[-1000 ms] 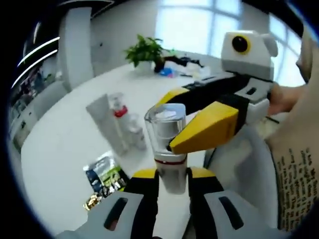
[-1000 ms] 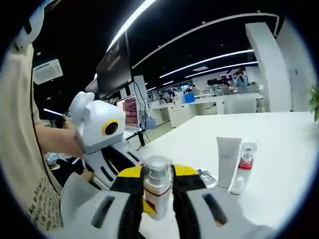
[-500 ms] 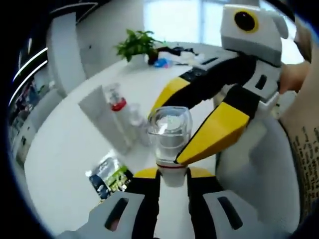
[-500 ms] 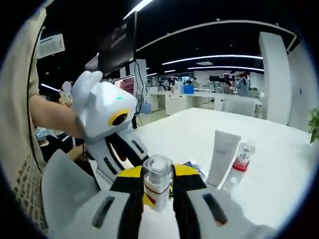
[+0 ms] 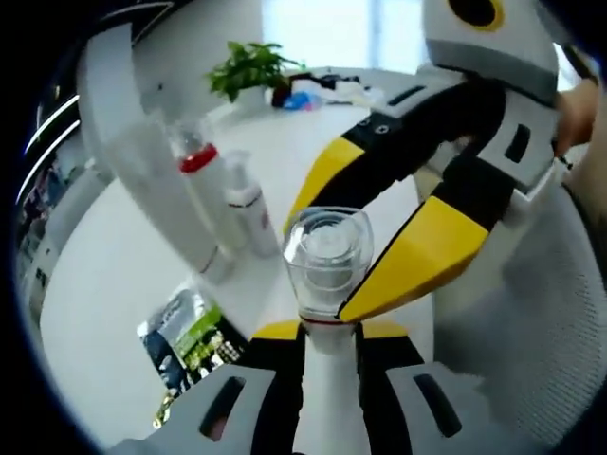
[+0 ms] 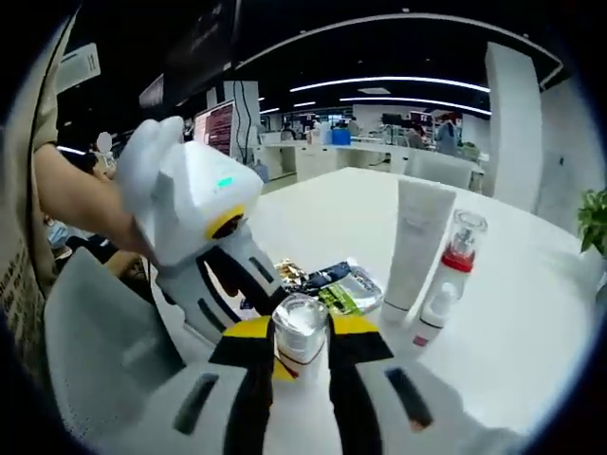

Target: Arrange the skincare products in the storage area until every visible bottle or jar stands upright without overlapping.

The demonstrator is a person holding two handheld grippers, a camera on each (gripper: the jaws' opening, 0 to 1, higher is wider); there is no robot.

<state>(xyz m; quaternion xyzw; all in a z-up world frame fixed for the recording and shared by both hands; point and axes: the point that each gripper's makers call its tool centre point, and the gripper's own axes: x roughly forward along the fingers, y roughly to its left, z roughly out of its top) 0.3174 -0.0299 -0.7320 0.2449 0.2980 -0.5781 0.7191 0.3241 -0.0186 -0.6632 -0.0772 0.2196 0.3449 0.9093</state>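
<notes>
Both our left tool (image 5: 327, 343) and right tool (image 6: 302, 353) grip one clear-capped bottle (image 5: 327, 261); at ten o'clock on the bench (image 5: 114, 275), a tube (image 6: 414, 245) stands upright.

no legible text, white tube (image 6: 415, 245) print too faint, packets (image 6: 340, 285) lettering blurred, far monitor (image 6: 215, 123) unreadable
</notes>
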